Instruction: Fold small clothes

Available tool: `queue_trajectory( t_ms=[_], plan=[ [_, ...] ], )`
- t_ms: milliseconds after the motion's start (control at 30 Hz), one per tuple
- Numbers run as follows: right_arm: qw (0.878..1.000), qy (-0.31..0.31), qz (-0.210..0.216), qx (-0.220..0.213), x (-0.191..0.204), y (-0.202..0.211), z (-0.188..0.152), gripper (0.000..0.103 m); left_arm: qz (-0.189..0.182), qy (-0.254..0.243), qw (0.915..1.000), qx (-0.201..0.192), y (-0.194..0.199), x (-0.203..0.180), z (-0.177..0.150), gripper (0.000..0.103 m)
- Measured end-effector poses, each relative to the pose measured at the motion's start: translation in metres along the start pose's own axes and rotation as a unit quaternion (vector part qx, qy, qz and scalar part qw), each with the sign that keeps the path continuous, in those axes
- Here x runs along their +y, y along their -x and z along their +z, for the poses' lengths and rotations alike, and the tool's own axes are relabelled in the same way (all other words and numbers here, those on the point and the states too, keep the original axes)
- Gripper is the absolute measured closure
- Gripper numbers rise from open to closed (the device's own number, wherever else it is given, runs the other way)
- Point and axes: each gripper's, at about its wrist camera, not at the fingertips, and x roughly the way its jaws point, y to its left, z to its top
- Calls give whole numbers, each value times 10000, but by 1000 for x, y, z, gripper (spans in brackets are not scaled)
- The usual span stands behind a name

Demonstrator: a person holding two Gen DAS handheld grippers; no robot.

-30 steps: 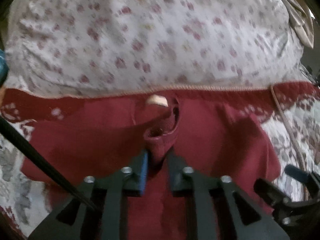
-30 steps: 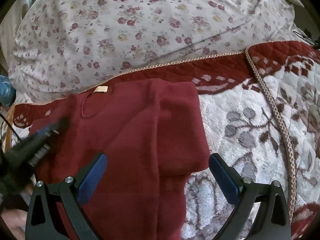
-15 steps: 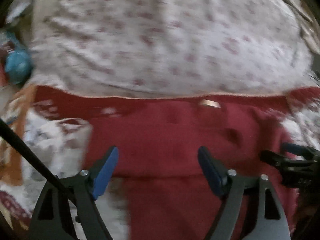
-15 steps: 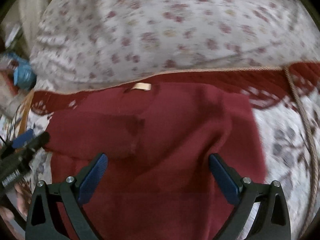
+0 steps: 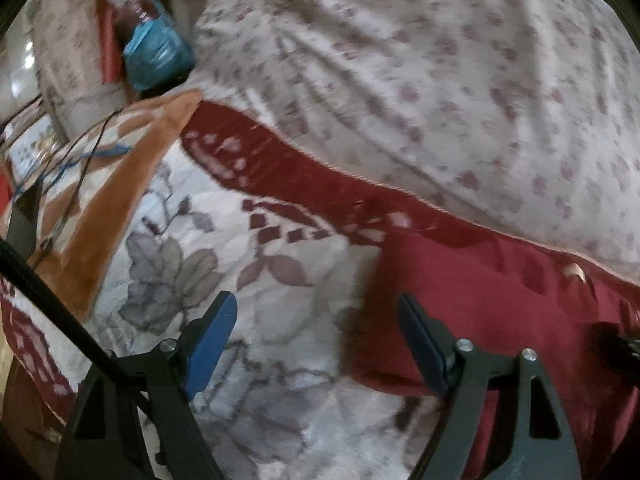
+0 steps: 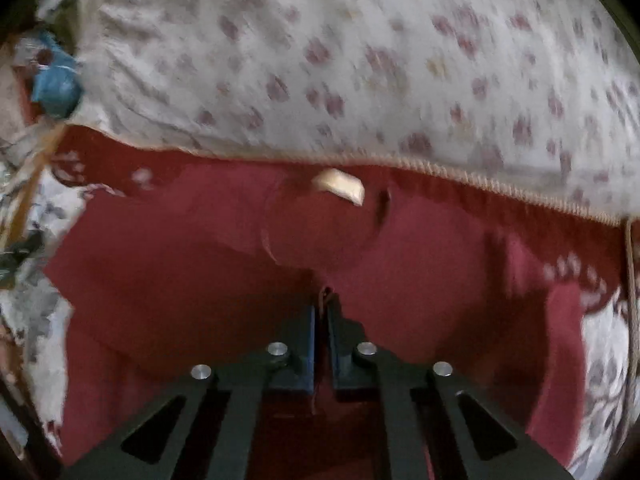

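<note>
A small dark red garment lies flat on the quilt, its neck with a pale label toward the floral pillow. My right gripper is over the middle of the garment just below the neckline, shut on a small pinch of its red cloth. In the left wrist view the garment lies to the right, its label just showing. My left gripper is open above the garment's left edge, its right finger over red cloth and its left finger over bare quilt, holding nothing.
A big floral pillow bounds the far side. The white quilt with grey flowers and a red border spreads to the left. An orange cloth, thin cables and a blue packet lie at the far left.
My left gripper let go of the pinched cloth, opened wide and swung left to the garment's edge. My right gripper moved over the garment's middle and closed on a fold.
</note>
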Motion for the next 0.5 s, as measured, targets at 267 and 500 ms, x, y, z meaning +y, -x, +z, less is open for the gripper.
queue_trajectory(
  t_ms=[267, 500],
  plan=[
    [9972, -185, -154, -705, -23, 56, 21, 97, 10, 99, 9999, 38, -1, 0, -2, 22],
    [9938, -420, -590, -847, -63, 78, 19, 97, 51, -321, 9994, 89, -6, -20, -10, 22]
  ],
)
